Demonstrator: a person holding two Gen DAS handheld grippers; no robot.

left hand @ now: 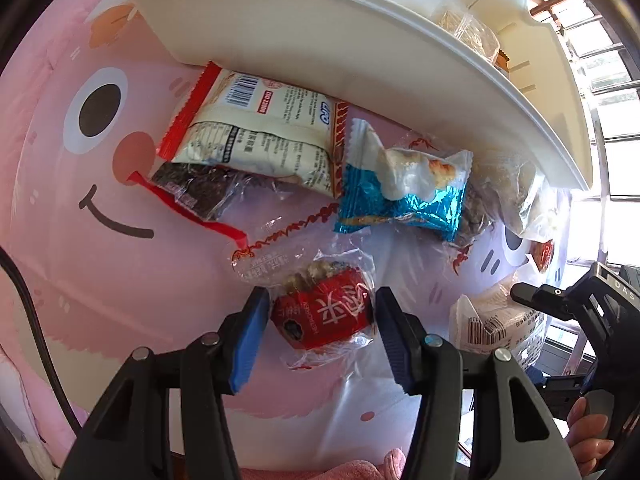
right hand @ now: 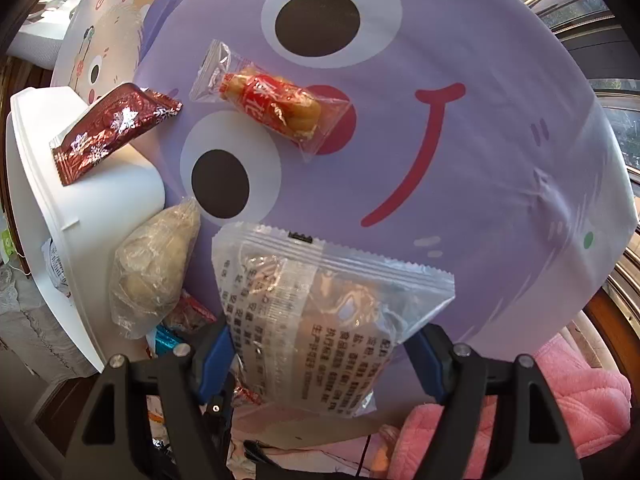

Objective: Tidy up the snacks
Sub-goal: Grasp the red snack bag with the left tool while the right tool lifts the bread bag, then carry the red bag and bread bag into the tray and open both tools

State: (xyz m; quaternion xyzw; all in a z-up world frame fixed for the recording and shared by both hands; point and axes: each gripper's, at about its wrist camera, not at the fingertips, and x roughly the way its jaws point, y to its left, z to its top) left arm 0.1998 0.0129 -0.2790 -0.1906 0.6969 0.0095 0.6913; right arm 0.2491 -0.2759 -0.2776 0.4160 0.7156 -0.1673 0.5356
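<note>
White plastic bin is your landmark — loose snacks lie on the cloth against its wall. Your left gripper brackets the red-label snack below the bin, jaws wide, not clamped. Only the right view shows your right gripper straddling the clear pouch — grip unclear.

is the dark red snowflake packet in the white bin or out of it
Neither fully: the snowflake packet lies across the white bin's rim, one end over the bin, the other sticking out above the purple cloth.
</note>
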